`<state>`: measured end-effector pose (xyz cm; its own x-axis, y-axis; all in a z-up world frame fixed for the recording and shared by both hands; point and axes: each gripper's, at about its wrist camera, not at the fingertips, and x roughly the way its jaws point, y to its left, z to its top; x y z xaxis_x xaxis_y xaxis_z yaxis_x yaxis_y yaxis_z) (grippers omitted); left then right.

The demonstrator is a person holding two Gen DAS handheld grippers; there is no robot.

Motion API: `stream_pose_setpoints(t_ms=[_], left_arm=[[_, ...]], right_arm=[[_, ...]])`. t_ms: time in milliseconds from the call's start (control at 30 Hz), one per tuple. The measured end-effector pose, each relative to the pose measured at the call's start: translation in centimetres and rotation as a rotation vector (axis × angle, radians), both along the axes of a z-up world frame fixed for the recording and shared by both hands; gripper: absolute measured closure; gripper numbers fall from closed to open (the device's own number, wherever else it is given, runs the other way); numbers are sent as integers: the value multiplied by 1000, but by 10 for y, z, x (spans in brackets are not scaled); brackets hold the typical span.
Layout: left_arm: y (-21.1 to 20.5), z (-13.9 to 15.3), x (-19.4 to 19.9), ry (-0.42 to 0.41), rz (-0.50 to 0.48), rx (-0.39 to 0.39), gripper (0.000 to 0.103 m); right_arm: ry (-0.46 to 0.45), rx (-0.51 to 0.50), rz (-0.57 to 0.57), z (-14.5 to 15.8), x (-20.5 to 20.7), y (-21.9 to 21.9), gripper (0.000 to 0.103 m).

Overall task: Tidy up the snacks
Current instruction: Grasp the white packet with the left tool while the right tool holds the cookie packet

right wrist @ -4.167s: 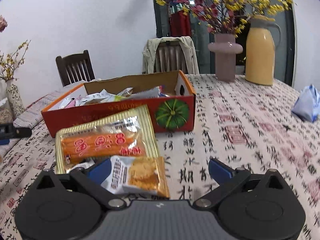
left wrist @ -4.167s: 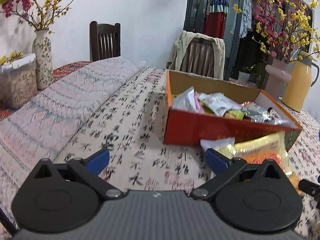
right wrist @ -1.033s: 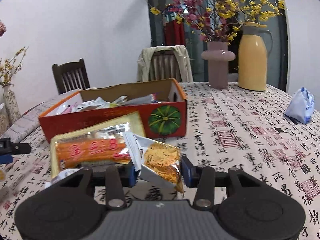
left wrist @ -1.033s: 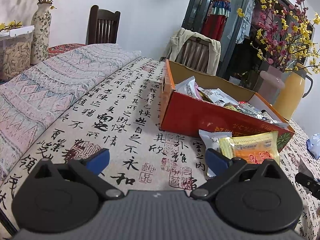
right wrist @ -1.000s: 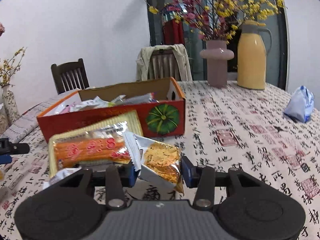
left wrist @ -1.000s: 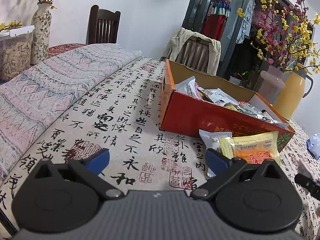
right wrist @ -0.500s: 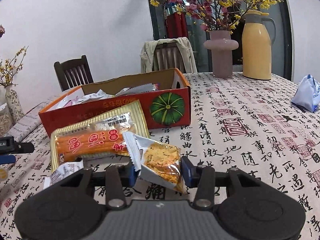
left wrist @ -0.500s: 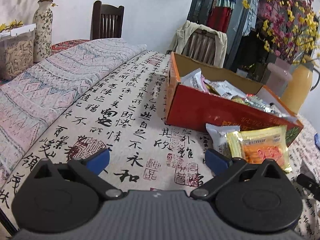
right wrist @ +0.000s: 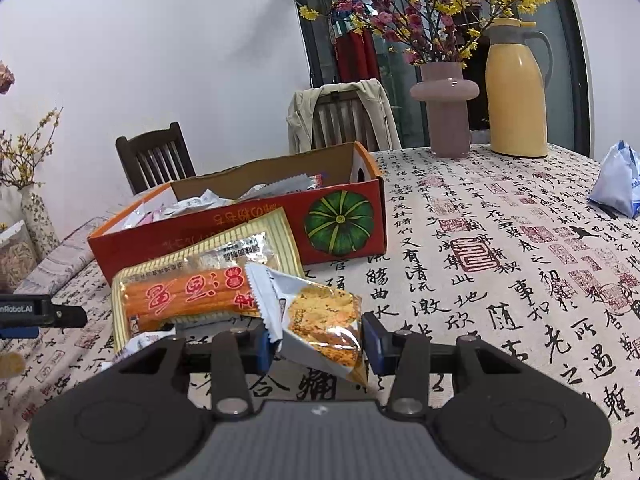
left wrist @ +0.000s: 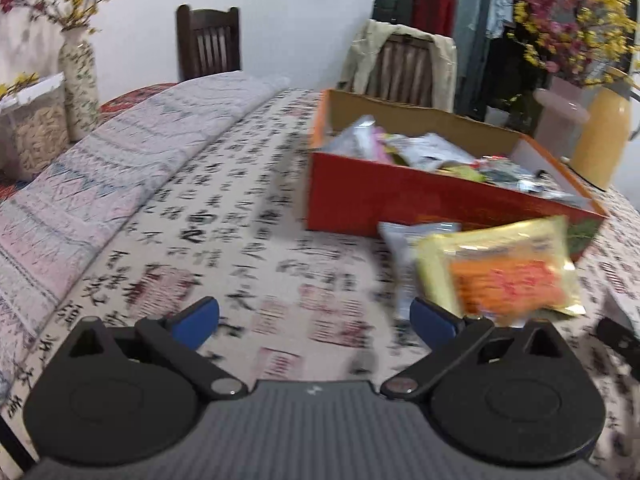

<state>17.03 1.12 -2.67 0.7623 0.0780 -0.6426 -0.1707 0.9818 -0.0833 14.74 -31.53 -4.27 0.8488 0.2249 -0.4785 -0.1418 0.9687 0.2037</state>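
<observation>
My right gripper (right wrist: 319,344) is shut on a small silver and orange cracker packet (right wrist: 320,316), held tilted just above the tablecloth. Behind it lie a yellow packet of orange snack sticks (right wrist: 200,288) and a small white packet (right wrist: 144,340). The yellow packet leans on an open red cardboard box (right wrist: 240,236) with a pumpkin print, which holds several wrapped snacks. My left gripper (left wrist: 316,320) stands open and empty over the cloth. Its right fingertip (left wrist: 434,320) is close to the yellow packet (left wrist: 500,276) and a white packet (left wrist: 404,248), in front of the red box (left wrist: 400,200).
A pink vase (right wrist: 446,108) with flowering branches, a yellow thermos jug (right wrist: 516,88) and a blue-white bag (right wrist: 618,180) stand at the back right. A folded patterned blanket (left wrist: 100,184), a seed container (left wrist: 34,128) and a vase (left wrist: 80,80) are on the left. Two chairs stand behind the table.
My left gripper has swung right towards the yellow packet, which now sits close to its right finger; the view is blurred. My right gripper keeps its hold on the cracker packet.
</observation>
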Motion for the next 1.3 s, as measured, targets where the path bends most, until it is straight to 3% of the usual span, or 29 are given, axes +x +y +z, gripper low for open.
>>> stream_pose_setpoints(t_ms=[200,433,600,967,1033,1300], left_arm=[[-46,4,-1,33,-88,-35,0],[-86,2,-1,27,-89,-15,0],[-98,0,2,41,-66,-30,0],[-112,-18,11,130,-12,40,0],[-115,-21,10,123,-5,78,0],[-116,-25,3,71,10,88,0]], right_arm=[[-12,26,2,0,-2,-3,60],[-20,69,-4,0,-3,-10,60],[-12,84,-34,-1,-2,-13,60],[-1,124,-65,-3,0,-19,60],[-4,124,-61,-2,0,-19,60],[-20,137,-49,-1,-3,-20,59]])
